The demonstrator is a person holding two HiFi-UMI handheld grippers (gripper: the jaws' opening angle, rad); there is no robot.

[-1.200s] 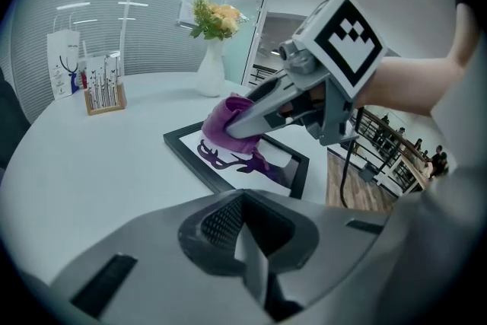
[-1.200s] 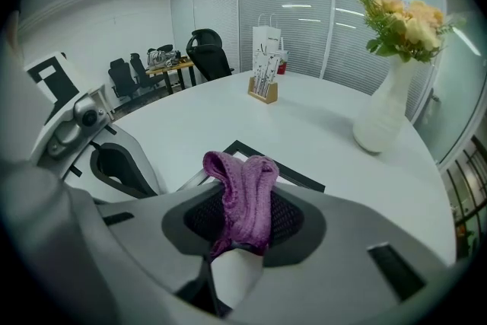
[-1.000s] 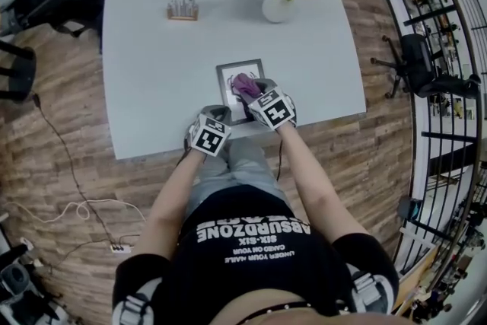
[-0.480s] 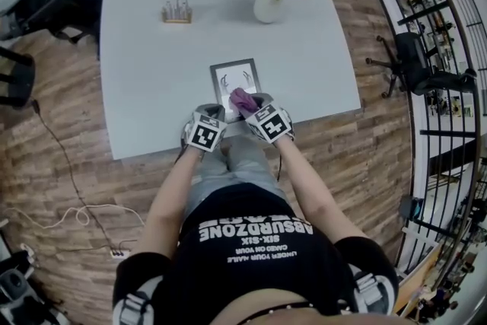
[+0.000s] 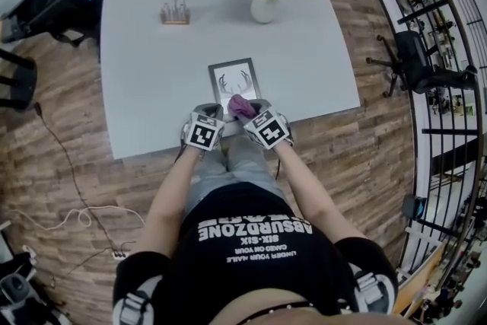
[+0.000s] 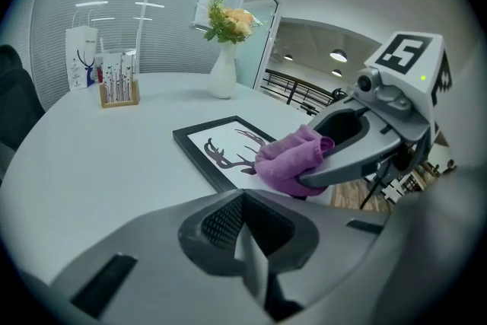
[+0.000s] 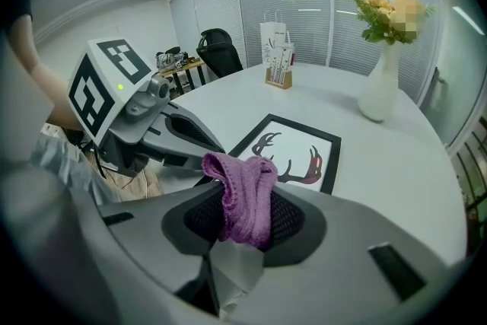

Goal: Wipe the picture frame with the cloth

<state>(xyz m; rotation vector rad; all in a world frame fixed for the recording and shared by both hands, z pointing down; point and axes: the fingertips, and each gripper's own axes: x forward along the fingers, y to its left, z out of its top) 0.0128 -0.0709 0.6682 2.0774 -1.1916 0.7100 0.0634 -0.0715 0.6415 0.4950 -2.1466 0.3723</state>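
**Two grippers at the near end of the picture frame**

Both grippers sit side by side at the table (image 5: 152,87) edge, just on the person's side of the picture frame (image 5: 232,78). The left gripper (image 5: 211,113) is beside the frame's near left corner, its jaws closed together with nothing between them. The right gripper (image 7: 240,240) is at the frame's near right corner, its jaws clamped on a bunched purple cloth (image 7: 243,198). The cloth sticks out ahead of the jaws and lies over the frame's near end; actual contact with the glass cannot be confirmed. The frame lies flat, black-edged, showing an antler print. Beyond the frame's far right corner stands a white vase of flowers (image 5: 264,9). Beyond its far left corner is a small wooden holder (image 5: 175,11).
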